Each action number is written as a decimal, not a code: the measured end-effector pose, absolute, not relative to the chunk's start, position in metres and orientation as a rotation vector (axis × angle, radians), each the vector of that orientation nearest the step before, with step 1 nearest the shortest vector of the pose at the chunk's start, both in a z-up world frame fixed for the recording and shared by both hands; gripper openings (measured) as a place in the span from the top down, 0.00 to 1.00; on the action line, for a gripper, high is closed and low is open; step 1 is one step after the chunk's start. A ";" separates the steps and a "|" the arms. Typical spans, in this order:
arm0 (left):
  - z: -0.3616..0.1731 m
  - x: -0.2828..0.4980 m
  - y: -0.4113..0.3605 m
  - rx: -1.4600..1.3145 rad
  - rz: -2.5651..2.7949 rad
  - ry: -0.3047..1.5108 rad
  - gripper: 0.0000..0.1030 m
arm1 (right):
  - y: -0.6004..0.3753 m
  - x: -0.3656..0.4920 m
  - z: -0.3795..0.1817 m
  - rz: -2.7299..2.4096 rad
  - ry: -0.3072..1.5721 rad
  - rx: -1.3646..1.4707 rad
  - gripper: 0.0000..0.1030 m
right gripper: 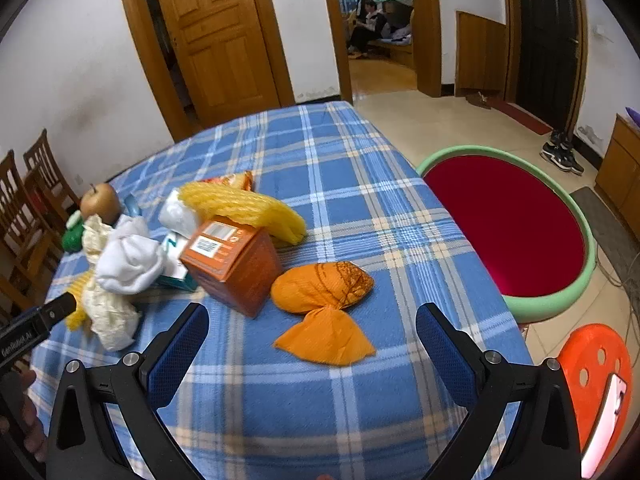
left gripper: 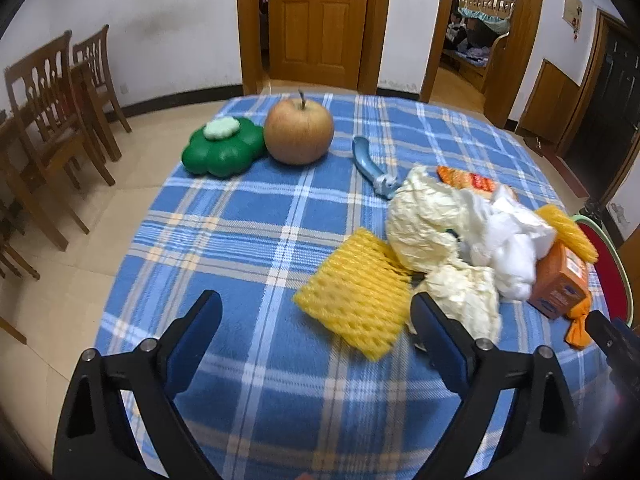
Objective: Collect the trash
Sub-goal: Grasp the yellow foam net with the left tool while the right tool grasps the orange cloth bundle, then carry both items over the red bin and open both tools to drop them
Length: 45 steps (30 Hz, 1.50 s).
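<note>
Trash lies on the blue plaid tablecloth point(left gripper: 248, 216): a yellow foam net point(left gripper: 354, 300), crumpled cream paper point(left gripper: 424, 224), white tissue point(left gripper: 508, 252), an orange carton point(left gripper: 560, 284) and an orange wrapper point(right gripper: 324, 300). My left gripper point(left gripper: 316, 312) is open and empty; the foam net sits between its fingers, near the right one. My right gripper point(right gripper: 312, 328) is open and empty around the orange wrapper, just short of it. The carton point(right gripper: 236, 264), a second yellow net point(right gripper: 248, 208) and the tissue point(right gripper: 128, 260) show in the right wrist view.
An apple point(left gripper: 299, 132), a green flower-shaped container point(left gripper: 224, 152) and a blue tool point(left gripper: 372, 164) lie further back. A red basin with a green rim point(right gripper: 548, 304) and an orange stool point(right gripper: 592, 376) stand on the floor right of the table. Wooden chairs point(left gripper: 48, 128) stand at left.
</note>
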<state>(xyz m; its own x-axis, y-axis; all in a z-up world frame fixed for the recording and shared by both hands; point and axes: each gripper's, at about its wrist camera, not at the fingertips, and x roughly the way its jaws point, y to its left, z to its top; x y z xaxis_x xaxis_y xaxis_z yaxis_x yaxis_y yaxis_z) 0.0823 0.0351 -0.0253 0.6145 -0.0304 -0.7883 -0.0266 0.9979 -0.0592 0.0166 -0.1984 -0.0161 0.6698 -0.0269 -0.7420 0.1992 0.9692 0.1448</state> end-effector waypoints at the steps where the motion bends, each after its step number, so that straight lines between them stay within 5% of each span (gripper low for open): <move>1: -0.028 0.085 0.036 -0.073 -0.011 0.919 0.11 | -0.200 0.018 -0.018 -0.136 0.832 0.215 0.00; 9: -0.043 0.095 0.038 -0.136 -0.117 0.962 0.32 | -0.199 0.026 -0.036 -0.129 0.900 0.198 0.30; 14: -0.041 0.096 0.038 -0.169 -0.184 0.971 0.58 | -0.189 0.028 -0.036 -0.141 0.922 0.120 0.52; 22: -0.036 0.090 0.030 -0.169 -0.253 0.956 0.72 | -0.183 0.024 -0.037 -0.127 0.903 0.121 0.81; 45: 0.052 0.022 0.013 -0.110 -0.235 0.738 0.72 | -0.194 -0.050 0.024 -0.063 0.719 0.188 0.85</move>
<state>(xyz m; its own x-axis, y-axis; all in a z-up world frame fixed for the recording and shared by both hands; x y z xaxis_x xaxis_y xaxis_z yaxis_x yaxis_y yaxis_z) 0.0215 0.0130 0.0519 0.7150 -0.2505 -0.6527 0.1736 0.9680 -0.1813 -0.0504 -0.1939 0.0241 0.7512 0.0068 -0.6600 0.1221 0.9812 0.1491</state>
